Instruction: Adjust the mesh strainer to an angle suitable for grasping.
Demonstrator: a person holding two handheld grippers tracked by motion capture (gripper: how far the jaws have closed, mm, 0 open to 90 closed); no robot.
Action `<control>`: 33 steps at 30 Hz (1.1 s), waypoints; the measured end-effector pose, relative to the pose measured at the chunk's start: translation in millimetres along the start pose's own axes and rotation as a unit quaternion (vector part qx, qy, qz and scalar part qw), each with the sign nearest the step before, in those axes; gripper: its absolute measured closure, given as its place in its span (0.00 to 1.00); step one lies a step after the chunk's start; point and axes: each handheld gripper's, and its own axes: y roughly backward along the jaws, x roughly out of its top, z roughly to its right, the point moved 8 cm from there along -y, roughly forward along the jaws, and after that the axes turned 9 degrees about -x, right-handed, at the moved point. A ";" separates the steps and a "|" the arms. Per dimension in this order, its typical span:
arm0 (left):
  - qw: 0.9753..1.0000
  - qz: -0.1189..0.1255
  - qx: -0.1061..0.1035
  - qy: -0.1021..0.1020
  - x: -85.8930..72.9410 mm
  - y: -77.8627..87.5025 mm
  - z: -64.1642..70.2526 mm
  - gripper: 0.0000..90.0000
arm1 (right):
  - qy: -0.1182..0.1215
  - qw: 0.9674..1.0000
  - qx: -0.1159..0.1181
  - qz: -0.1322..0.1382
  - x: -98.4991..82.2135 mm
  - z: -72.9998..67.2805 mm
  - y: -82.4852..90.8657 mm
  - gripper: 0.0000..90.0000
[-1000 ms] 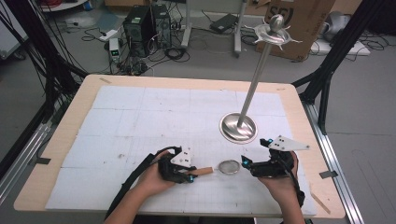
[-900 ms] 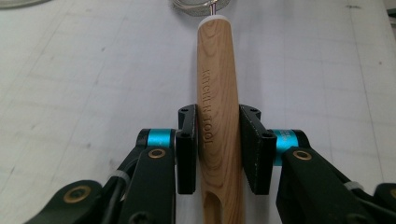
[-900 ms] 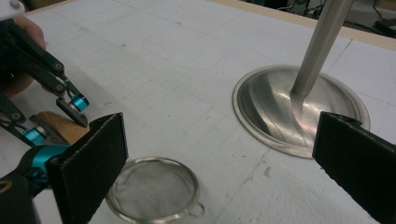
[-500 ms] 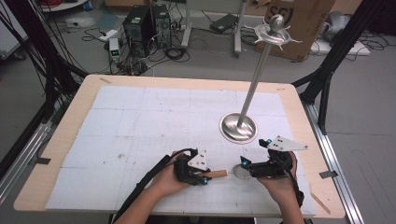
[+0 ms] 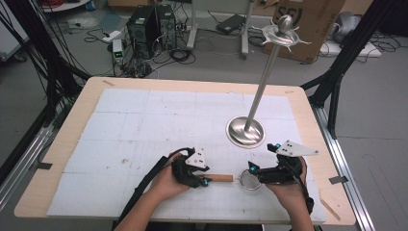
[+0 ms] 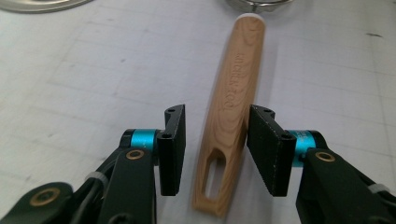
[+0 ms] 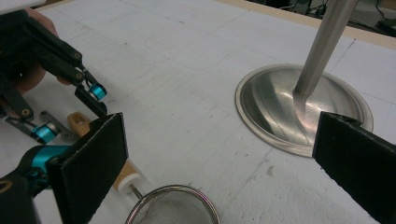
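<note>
Your left gripper (image 5: 206, 182) sits low at the near edge of the white mat (image 5: 144, 125), held in your left hand (image 5: 166, 183). Its jaws have just been opening, and in the left gripper view (image 6: 215, 149) they now stand a little way apart on either side of the strainer's wooden handle (image 6: 231, 116). The handle lies flat on the mat between them; one jaw is close against its side, the other shows a clear gap, so neither clamps it. The slotted end of the handle points back toward you.

Following the handle to the right in the high view, it (image 5: 220, 178) runs level across the mat to the small mesh strainer (image 5: 250, 180), whose round metal bowl rests on the mat just in front of your right gripper (image 5: 251, 169).

In the right gripper view, your right gripper (image 7: 219, 154) has its jaws spread wide, and the strainer bowl (image 7: 173, 205) lies below and between them, untouched.

Beyond it, slightly to the right, stands the metal stand (image 5: 260, 86), its round base (image 5: 245, 131) on the mat, well clear of the strainer.
</note>
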 end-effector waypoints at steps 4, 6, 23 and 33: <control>1.000 0.009 0.016 0.021 -1.4 5.0 -9.7 0.63 | -0.001 1.000 0.001 -0.002 -0.5 -0.7 -0.8 0.02; 0.999 0.015 0.026 0.030 -1.7 5.1 -15.9 0.62 | 0.001 1.000 0.003 -0.004 -1.1 -1.8 -2.2 0.02; 0.993 0.049 0.077 0.082 -8.9 25.7 -37.1 0.44 | 0.001 1.000 0.004 -0.007 -2.9 -1.8 -3.3 0.02; 0.988 0.083 0.079 0.099 -30.7 59.4 -36.7 0.38 | 0.000 1.000 0.005 -0.012 -4.1 -3.6 -4.4 0.02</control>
